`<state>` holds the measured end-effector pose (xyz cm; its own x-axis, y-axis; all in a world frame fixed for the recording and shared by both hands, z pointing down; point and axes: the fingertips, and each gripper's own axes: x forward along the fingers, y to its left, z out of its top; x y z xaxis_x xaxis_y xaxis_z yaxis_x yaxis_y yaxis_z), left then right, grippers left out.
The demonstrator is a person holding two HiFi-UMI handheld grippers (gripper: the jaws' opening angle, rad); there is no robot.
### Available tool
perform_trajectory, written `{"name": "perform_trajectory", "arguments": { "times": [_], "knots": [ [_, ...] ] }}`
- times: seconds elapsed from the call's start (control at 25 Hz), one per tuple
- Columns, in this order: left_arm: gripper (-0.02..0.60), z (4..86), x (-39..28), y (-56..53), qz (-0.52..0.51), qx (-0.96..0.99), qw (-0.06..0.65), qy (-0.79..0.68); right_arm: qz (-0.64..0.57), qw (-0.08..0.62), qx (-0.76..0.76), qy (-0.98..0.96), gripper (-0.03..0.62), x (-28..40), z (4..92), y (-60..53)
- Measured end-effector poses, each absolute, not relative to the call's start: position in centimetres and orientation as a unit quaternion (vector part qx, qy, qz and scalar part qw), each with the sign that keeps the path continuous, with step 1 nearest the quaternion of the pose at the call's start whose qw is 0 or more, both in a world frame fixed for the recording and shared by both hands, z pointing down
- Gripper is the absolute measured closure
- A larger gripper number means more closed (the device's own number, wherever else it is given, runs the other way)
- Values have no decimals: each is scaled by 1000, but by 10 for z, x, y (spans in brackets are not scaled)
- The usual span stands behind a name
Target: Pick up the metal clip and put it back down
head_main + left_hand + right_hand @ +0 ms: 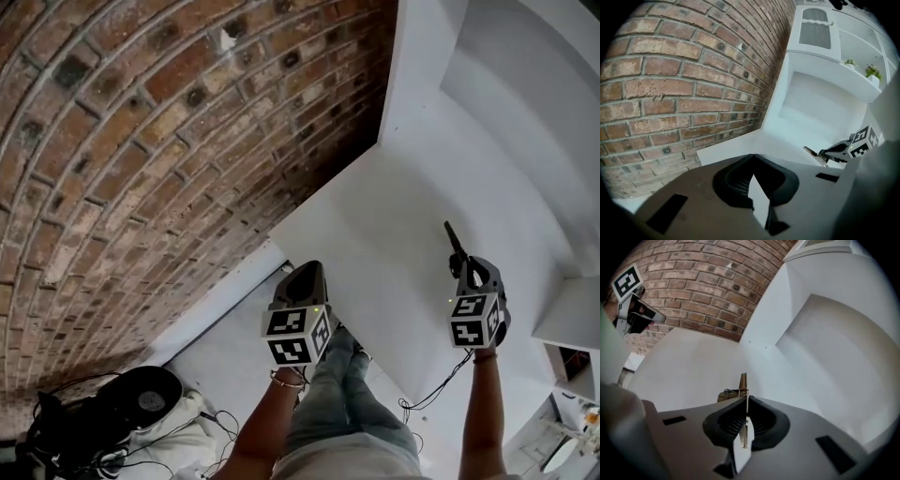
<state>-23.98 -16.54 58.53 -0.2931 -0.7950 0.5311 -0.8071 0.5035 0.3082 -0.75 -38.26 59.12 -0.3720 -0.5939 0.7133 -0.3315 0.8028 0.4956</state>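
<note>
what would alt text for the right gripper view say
The right gripper has its jaws shut on a thin metal clip, whose tip sticks out past them, with a white counter beyond. A brick wall stands behind, and the left gripper shows at the upper left.

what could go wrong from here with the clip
1. The right claw pinches the metal clip only by a thin edge, with part of it sticking out past the tips, so it may twist or slip out.
2. The clip looks to be clear of the white counter; if the claw opened here, it could drop, bounce and skid on that smooth top.
</note>
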Motion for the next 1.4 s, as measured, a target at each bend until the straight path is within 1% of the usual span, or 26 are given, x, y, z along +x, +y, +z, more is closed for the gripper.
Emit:
{"name": "perform_trajectory", "arguments": {
  "times": [0.4,0.76,1.0,1.16,1.32,1.4],
  "knots": [
    [569,596,-238,-155,8,485,329,-810,-193,528,261,-785,585,-3,618,-378],
    [571,600,-233,-146,13,487,334,-807,-216,538,260,-772,583,-7,625,-371],
    [571,600,-233,-144,17,491,334,-804,-198,528,255,-785,568,-11,629,-364],
    [571,601,-234,-141,18,491,334,-804,-161,527,236,-800,534,-13,640,-354],
    [570,601,-235,-138,18,492,335,-803,-146,526,233,-805,527,-12,642,-351],
    [571,600,-238,-137,17,491,336,-804,-142,530,225,-805,508,-13,642,-349]
  ]
}}
